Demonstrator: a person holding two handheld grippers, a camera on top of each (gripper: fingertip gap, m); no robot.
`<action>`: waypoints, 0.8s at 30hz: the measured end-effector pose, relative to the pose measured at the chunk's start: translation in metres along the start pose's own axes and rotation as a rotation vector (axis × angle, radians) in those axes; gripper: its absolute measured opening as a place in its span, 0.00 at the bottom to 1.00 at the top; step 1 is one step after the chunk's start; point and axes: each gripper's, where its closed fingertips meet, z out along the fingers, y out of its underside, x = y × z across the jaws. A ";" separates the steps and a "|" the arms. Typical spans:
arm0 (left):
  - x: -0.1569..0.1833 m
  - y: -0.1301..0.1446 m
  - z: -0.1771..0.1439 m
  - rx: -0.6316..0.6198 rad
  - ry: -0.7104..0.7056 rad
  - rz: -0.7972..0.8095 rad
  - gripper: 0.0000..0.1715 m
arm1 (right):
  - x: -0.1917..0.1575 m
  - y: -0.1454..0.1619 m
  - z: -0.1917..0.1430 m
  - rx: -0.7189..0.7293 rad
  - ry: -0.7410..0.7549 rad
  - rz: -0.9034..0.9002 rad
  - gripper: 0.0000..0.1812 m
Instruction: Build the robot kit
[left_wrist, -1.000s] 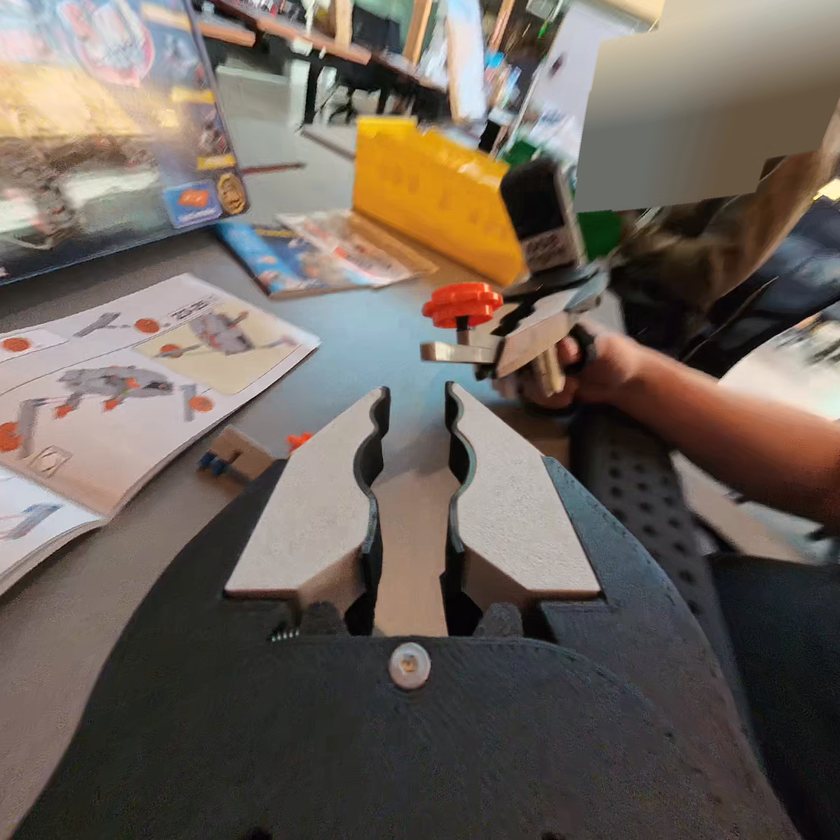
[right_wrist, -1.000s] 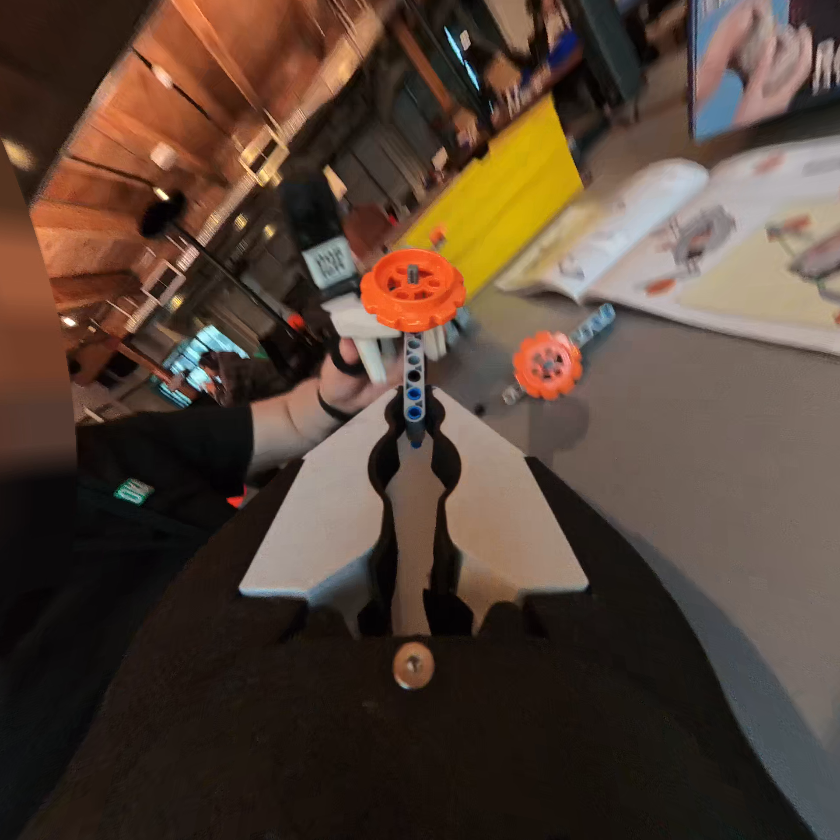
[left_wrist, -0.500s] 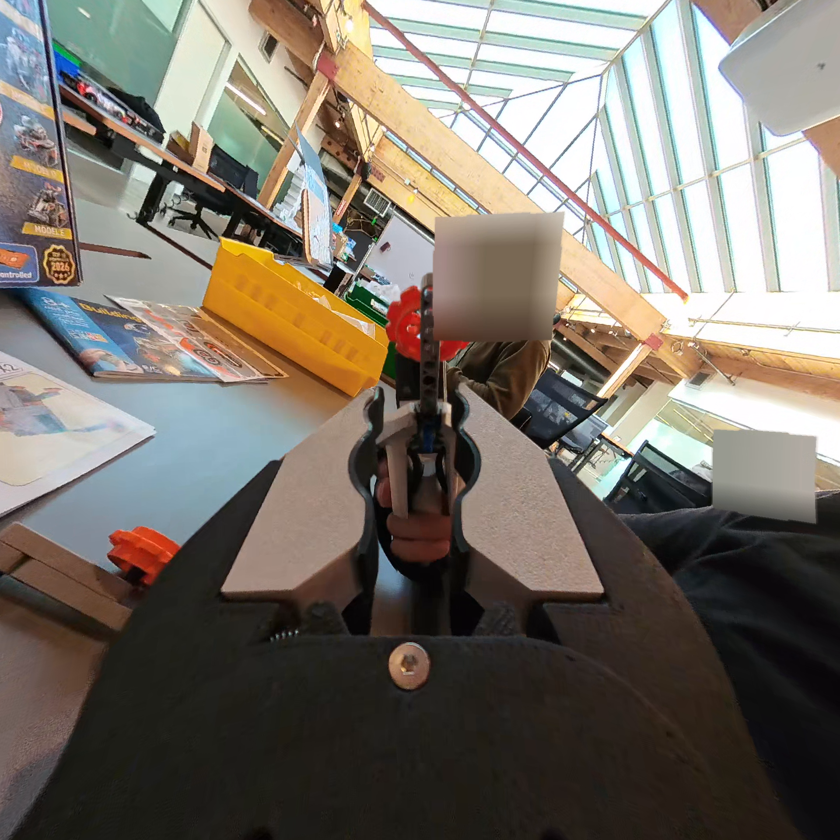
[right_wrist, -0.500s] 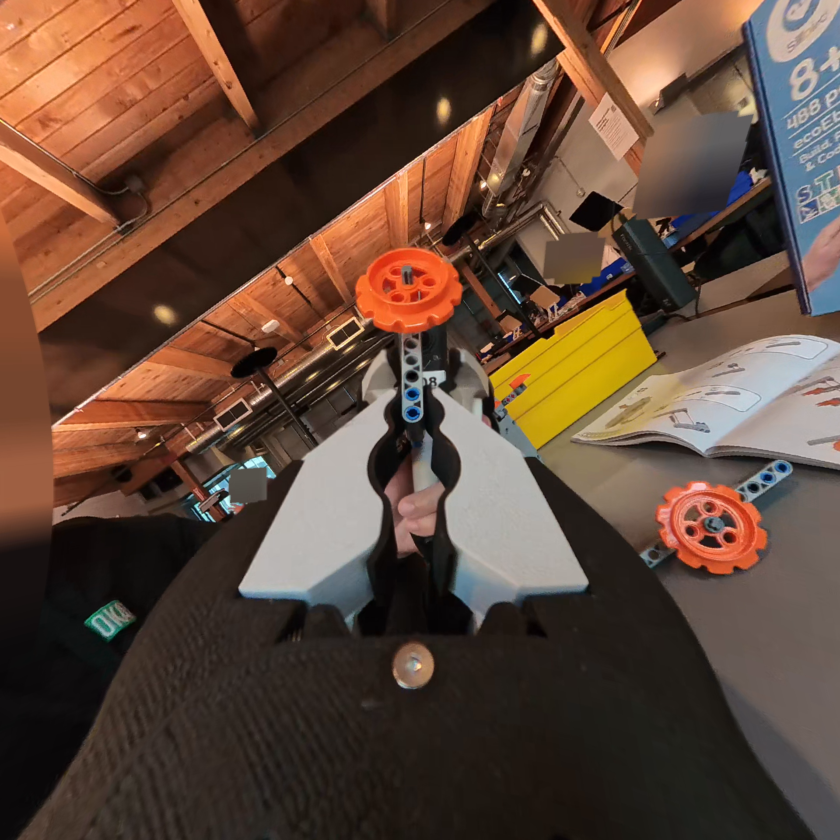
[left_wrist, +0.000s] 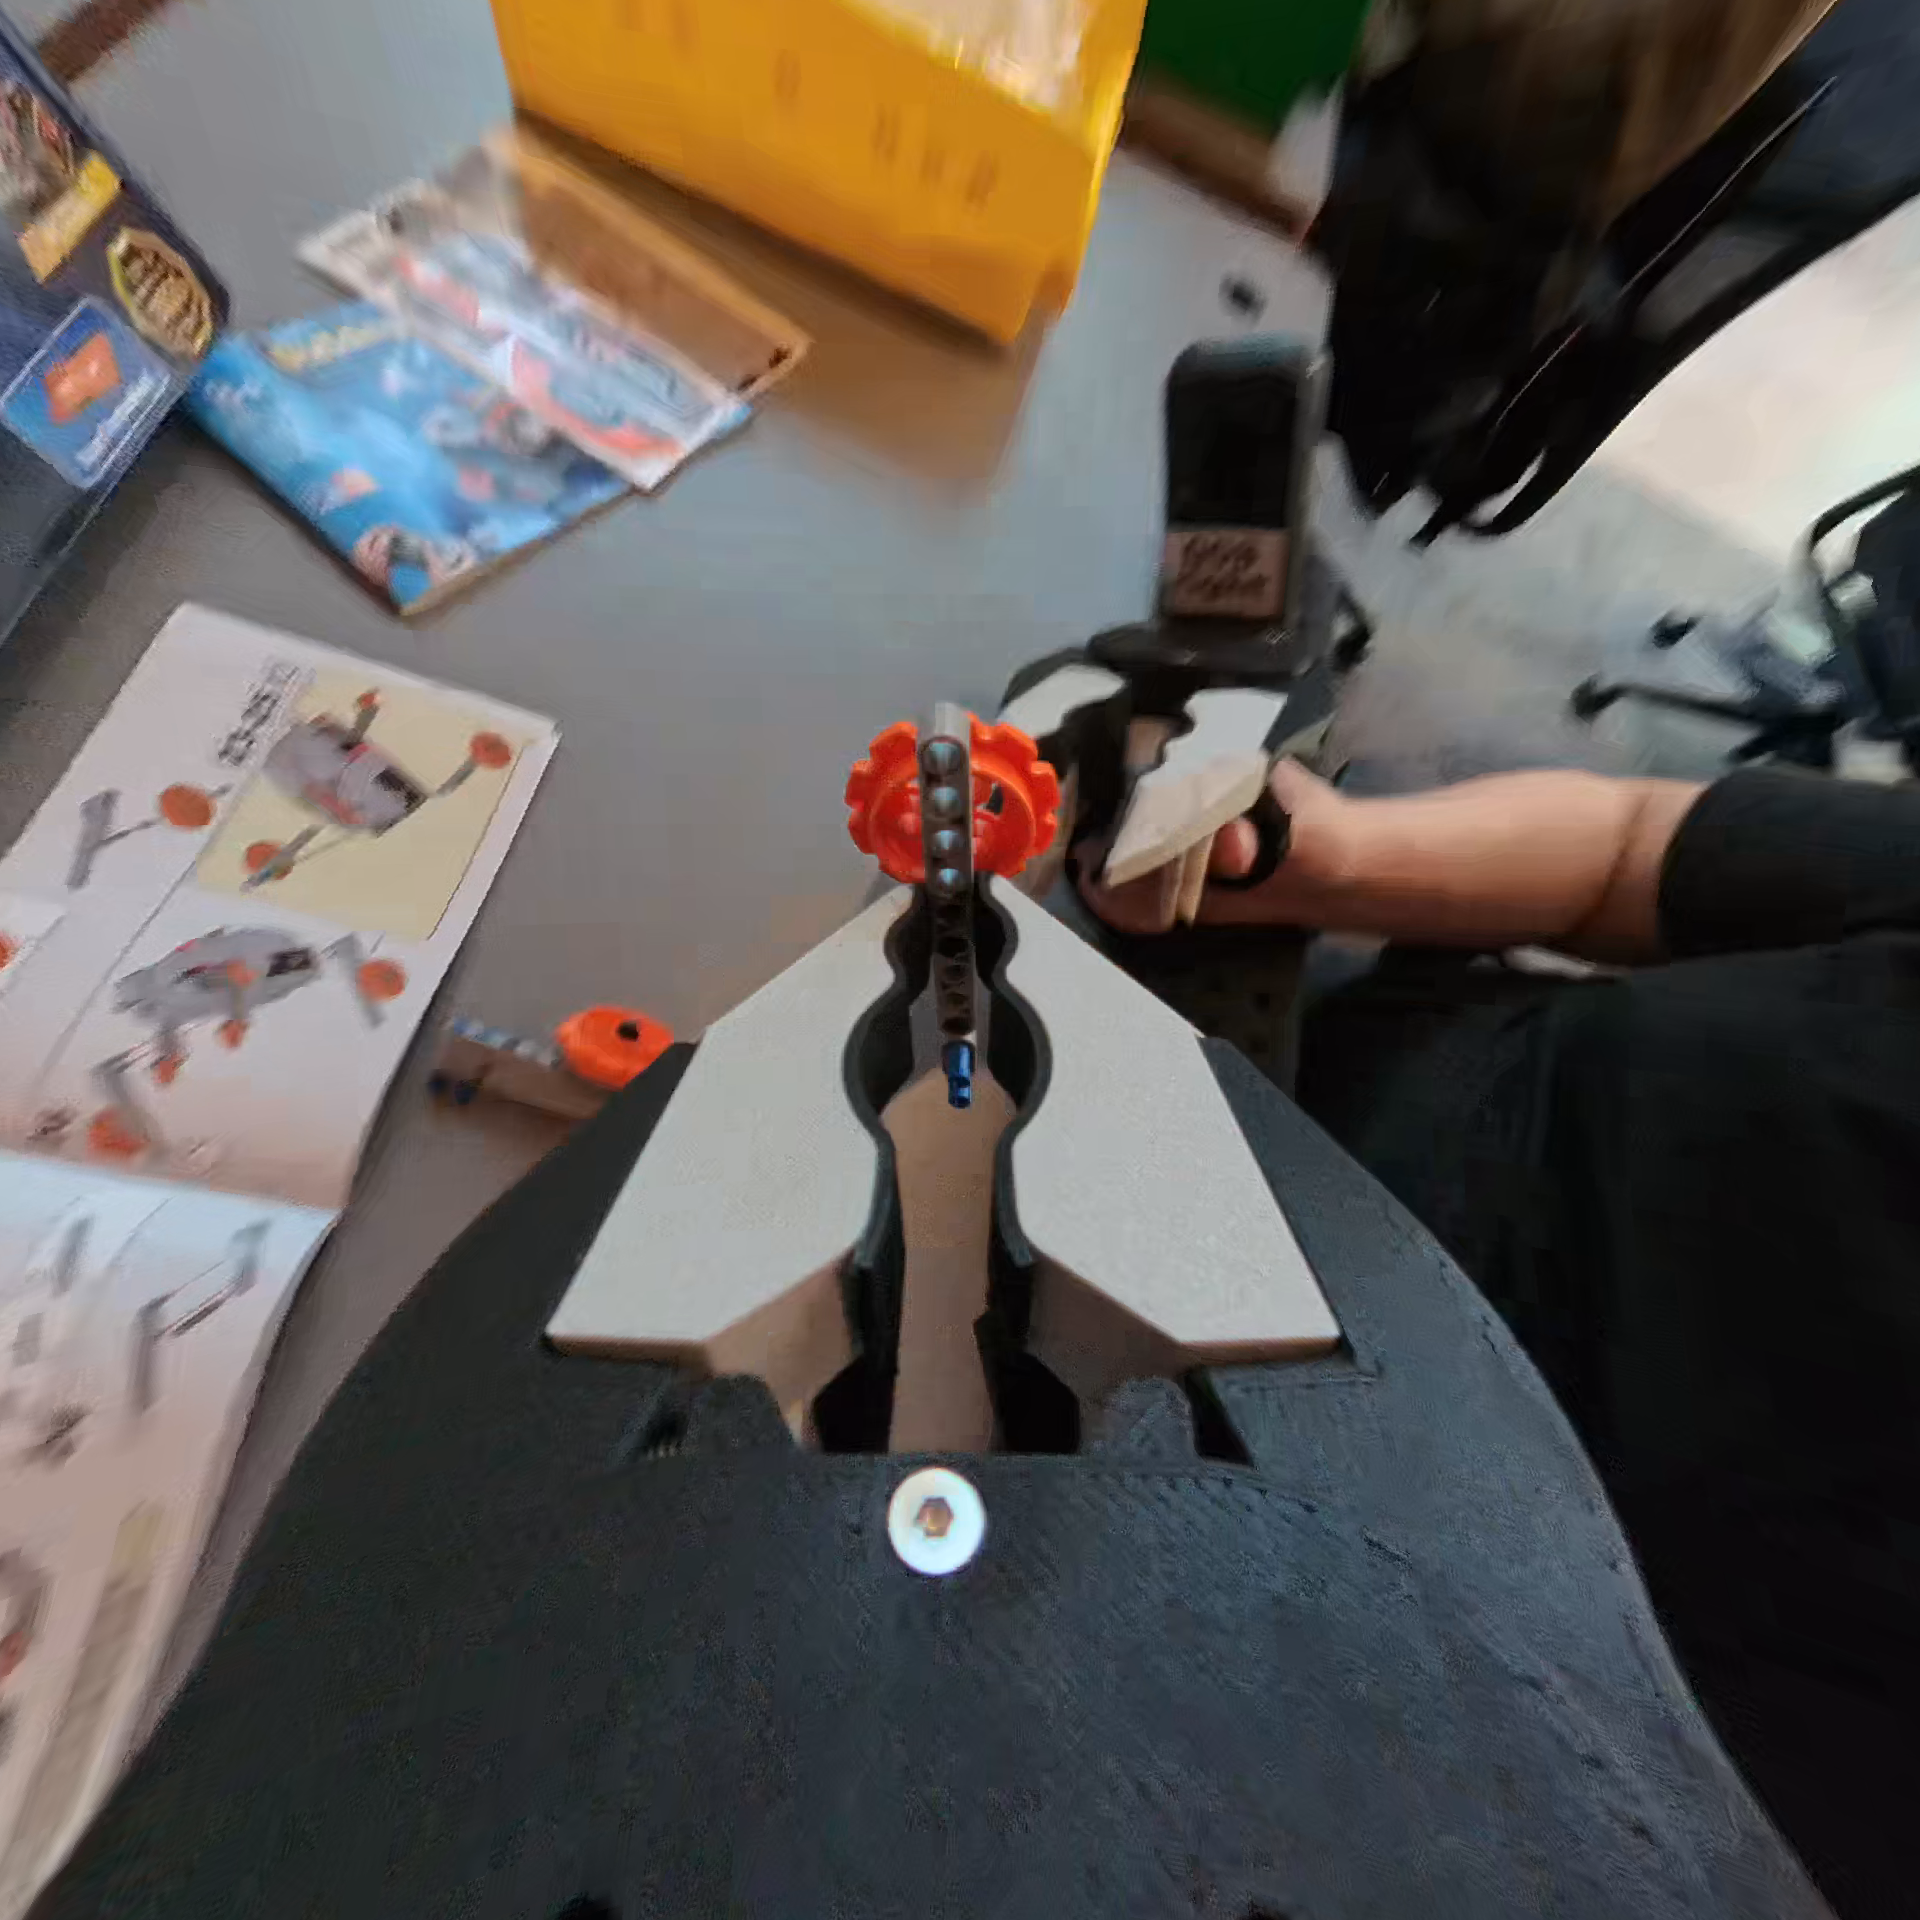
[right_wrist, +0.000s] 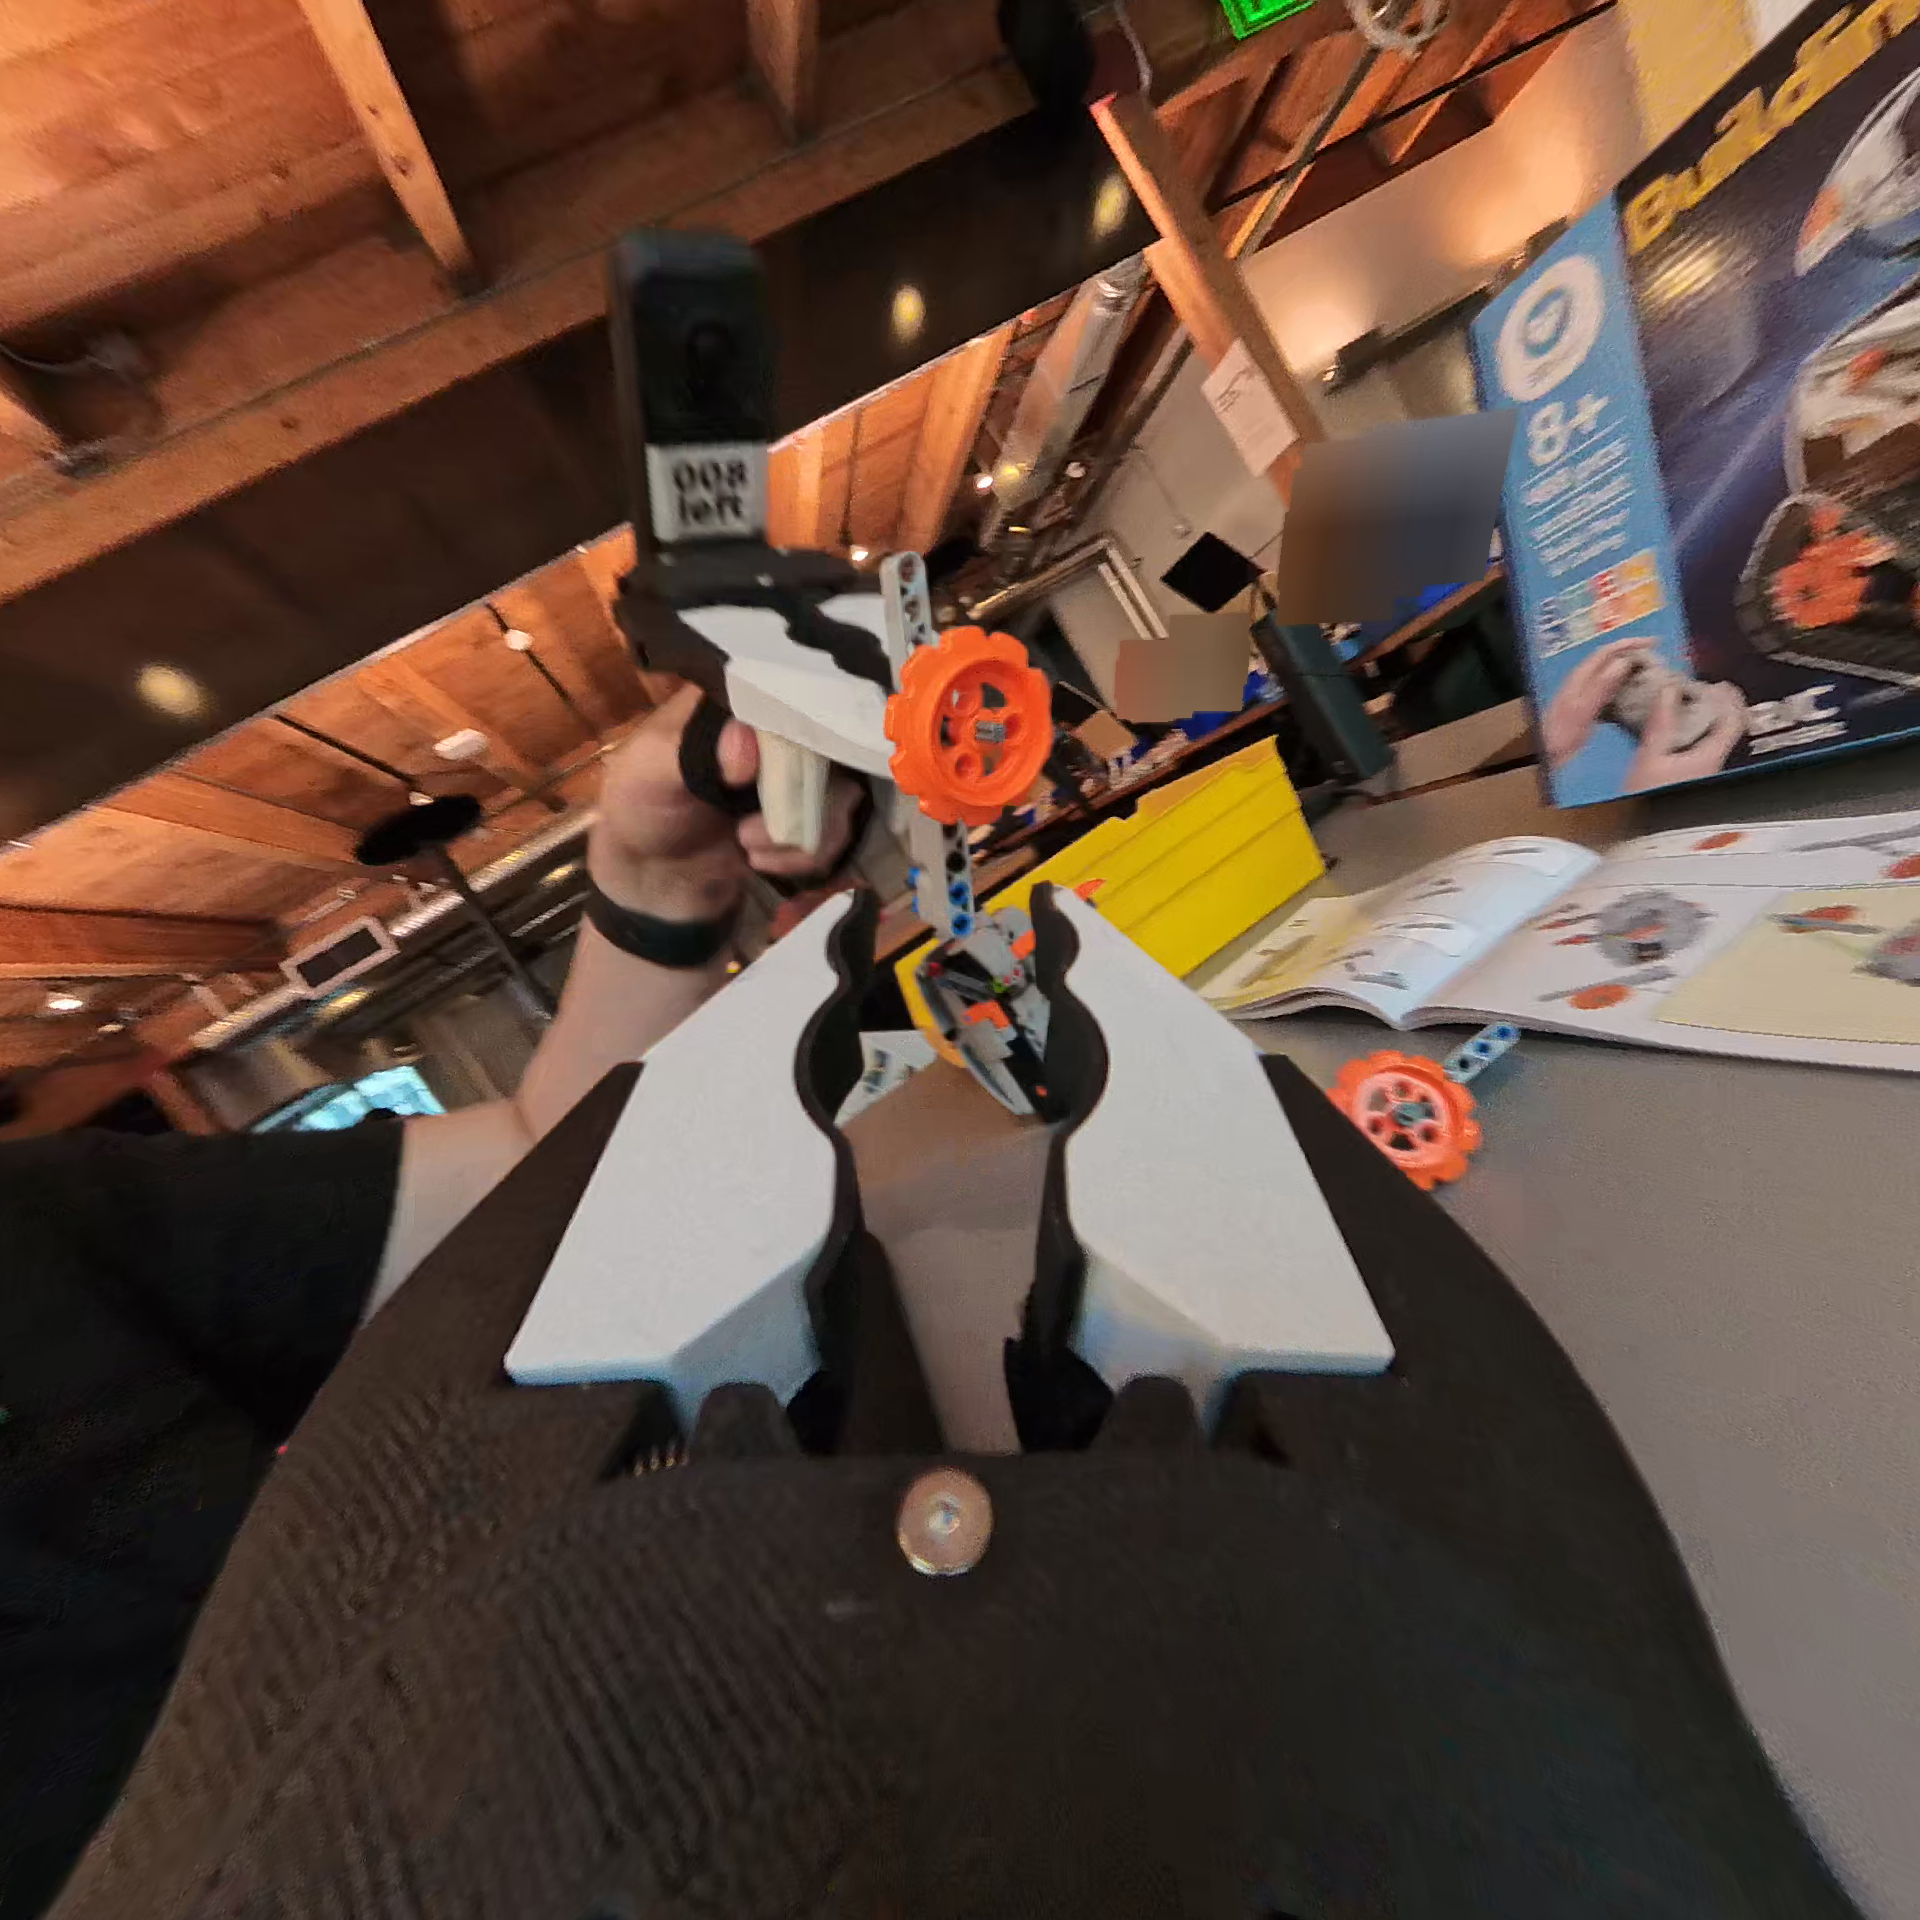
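My left gripper (left_wrist: 951, 906) is shut on a grey holed beam (left_wrist: 948, 940) that carries an orange toothed wheel (left_wrist: 951, 798) at its far end, held above the grey table (left_wrist: 727, 623). A blue pin sticks out of the beam's near end. My right gripper (right_wrist: 951, 909) is open and empty, just below and in front of that beam (right_wrist: 951, 862) and wheel (right_wrist: 968, 724). The left gripper (right_wrist: 883, 665) shows there in a hand. The right gripper (left_wrist: 1174, 800) shows past the wheel in the left wrist view.
A second orange wheel (right_wrist: 1405, 1115) on a beam lies on the table; it also shows in the left wrist view (left_wrist: 613, 1042). A small grey and orange model (right_wrist: 987, 997), an open instruction booklet (left_wrist: 239, 883), a yellow bin (left_wrist: 831, 135), booklets (left_wrist: 447, 416) and a kit box (right_wrist: 1714, 468) surround it. The tips of both grippers are at nearly the same place.
The beam with the orange wheel has passed from my right gripper to my left. The left shut on it, the right opened and drew back. Both views tilted down toward the table.
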 end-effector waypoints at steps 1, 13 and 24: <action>0.001 0.000 -0.002 -0.087 -0.042 0.009 0.03 | -0.002 -0.004 -0.007 0.008 0.011 -0.034 0.17; 0.103 0.009 0.028 -0.547 0.155 0.144 0.03 | -0.073 -0.017 -0.042 -0.119 -0.142 -0.636 0.33; 0.123 -0.001 0.031 -0.490 0.279 0.102 0.03 | -0.091 -0.022 -0.054 -0.105 -0.168 -0.574 0.21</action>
